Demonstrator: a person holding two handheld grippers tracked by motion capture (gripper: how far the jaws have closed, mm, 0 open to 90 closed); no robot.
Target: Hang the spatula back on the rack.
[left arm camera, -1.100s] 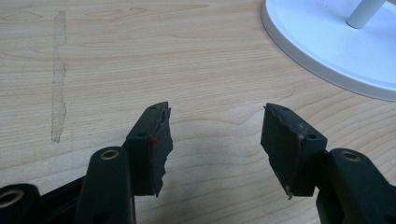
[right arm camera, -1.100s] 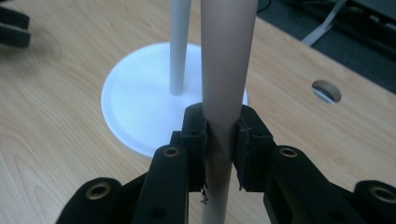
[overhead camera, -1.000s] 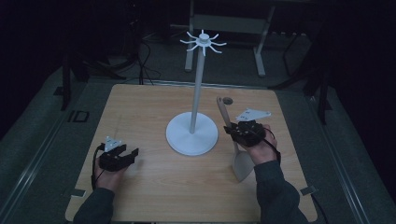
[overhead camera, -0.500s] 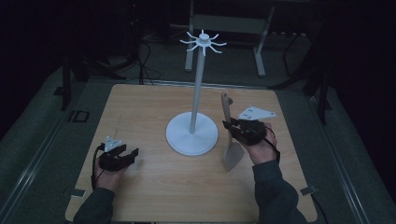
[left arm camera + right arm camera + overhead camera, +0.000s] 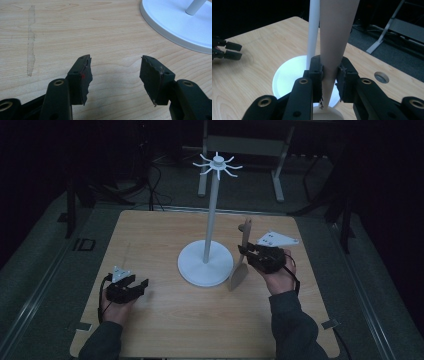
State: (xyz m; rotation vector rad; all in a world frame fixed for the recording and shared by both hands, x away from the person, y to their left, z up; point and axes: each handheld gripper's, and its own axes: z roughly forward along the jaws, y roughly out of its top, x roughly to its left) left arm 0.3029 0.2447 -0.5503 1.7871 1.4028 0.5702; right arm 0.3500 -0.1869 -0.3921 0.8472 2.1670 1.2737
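A beige spatula (image 5: 240, 272) stands nearly upright, blade down, beside the white stand's base (image 5: 197, 272). My right gripper (image 5: 248, 251) is shut on its handle just above the blade; in the right gripper view the handle (image 5: 335, 32) rises between the jaws of the right gripper (image 5: 329, 72), close to the white pole (image 5: 314, 30). The pole (image 5: 210, 220) carries a ring of hooks (image 5: 217, 165) at its top. My left gripper (image 5: 141, 285) rests on the table at the near left, open, and the left gripper (image 5: 115, 75) holds nothing between its jaws.
The wooden table (image 5: 150, 240) has a round hole (image 5: 380, 77) near its right side. The stand's base edge (image 5: 175, 32) lies ahead and right of the left gripper. Dark floor, cables and a metal frame (image 5: 240, 145) surround the table.
My right gripper has carried the spatula left toward the stand and tipped it more upright, its blade now near the base. The left gripper has stayed put.
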